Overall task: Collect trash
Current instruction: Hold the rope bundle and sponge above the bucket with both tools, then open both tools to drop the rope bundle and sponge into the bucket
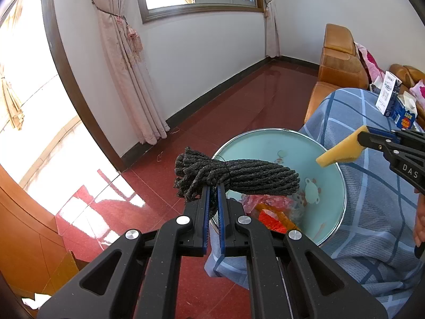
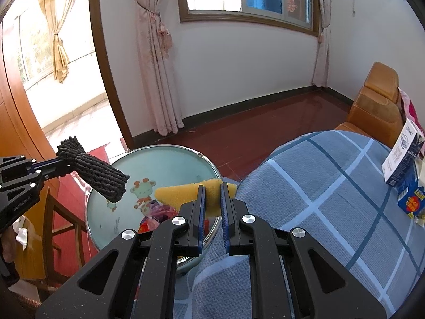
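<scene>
My left gripper (image 1: pixel 213 190) is shut on a bundle of dark grey rope (image 1: pixel 239 179), held above the near rim of a pale green basin (image 1: pixel 329 199). From the right wrist view the same rope bundle (image 2: pixel 98 175) hangs over the basin's (image 2: pixel 170 164) left side. My right gripper (image 2: pixel 213 188) is shut on a yellow sponge (image 2: pixel 183 188), which sticks out to the left over the basin's right edge. In the left wrist view the sponge (image 1: pixel 342 150) and right gripper (image 1: pixel 364 135) sit at the basin's far right rim. Red and orange wrappers (image 1: pixel 268 212) lie in the basin.
A blue checked cloth (image 2: pixel 332 199) covers the table beside the basin. Two cartons (image 2: pixel 406 170) stand at its right edge. An orange leather sofa (image 1: pixel 340 66) lies behind, red tiled floor (image 1: pixel 212 122) to the left, and a wooden chair (image 2: pixel 61 220) below the basin.
</scene>
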Motion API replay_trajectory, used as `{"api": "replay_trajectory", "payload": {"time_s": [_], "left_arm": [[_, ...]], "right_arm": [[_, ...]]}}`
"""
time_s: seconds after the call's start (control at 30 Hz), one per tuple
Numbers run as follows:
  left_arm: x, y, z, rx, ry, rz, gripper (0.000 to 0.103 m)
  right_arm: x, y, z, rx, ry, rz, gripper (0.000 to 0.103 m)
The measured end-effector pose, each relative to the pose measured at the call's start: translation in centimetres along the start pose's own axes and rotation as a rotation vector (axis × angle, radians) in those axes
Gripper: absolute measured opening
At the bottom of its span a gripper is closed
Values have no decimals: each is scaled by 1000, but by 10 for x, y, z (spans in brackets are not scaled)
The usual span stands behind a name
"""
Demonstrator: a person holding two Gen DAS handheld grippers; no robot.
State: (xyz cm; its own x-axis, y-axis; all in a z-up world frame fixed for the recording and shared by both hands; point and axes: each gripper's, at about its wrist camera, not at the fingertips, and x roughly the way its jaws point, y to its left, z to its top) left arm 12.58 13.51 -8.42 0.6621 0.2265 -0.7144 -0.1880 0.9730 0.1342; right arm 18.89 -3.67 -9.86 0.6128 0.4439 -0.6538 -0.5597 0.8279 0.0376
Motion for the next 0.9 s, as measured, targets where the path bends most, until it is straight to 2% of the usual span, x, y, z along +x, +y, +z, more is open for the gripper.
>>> {"api": "replay_trajectory", "payload": {"time_s": [0.7,0.83,0.87,0.9], "left_arm": [[-2,-3,4,4,-4,-24,6],[-4,-5,5,1,-13,-43,10],[-5,-6,5,-2,-19,-47,24],[-6,-6,5,-5,-24,-47,34]], "right_arm": [[1,2,1,-6,-2,5,12],[2,5,2,-9,-7,27,14],[2,5,1,-6,-11,43,15],[3,5,2,-3,-14,50,24]]}}
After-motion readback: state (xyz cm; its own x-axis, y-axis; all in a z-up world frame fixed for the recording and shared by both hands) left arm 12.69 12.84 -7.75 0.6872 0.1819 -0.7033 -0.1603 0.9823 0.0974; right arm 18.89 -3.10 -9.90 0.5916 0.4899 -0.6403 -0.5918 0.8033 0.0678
